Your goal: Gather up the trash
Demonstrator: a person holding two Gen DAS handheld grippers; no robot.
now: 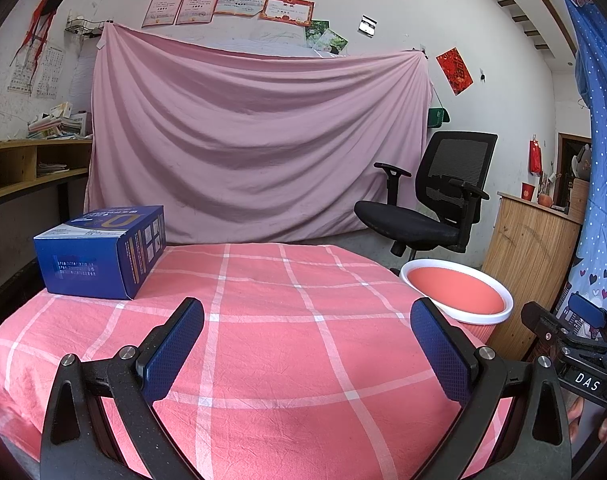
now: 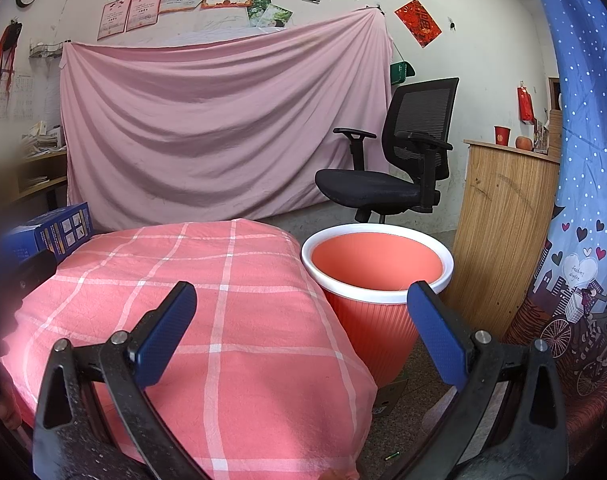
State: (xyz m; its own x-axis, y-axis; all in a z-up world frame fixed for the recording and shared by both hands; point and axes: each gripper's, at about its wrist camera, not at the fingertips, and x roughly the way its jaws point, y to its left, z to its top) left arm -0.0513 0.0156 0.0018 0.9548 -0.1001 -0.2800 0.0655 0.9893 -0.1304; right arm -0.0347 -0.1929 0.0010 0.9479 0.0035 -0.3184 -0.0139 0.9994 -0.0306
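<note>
Blue carton (image 1: pixel 103 254): cardboard, likely light, stiff but crushable; best held across its narrow sides; left gripper (image 1: pixel 307 344) and right gripper (image 2: pixel 301 330) both spread wide, empty; bin (image 2: pixel 377 276) alongside.

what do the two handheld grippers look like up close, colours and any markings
Both match: the left gripper and right gripper have curved black speckled arms, silver pivot bolts and flat blue textured pads. In the left view, the right gripper's body carries a white "DAS" label.
</note>
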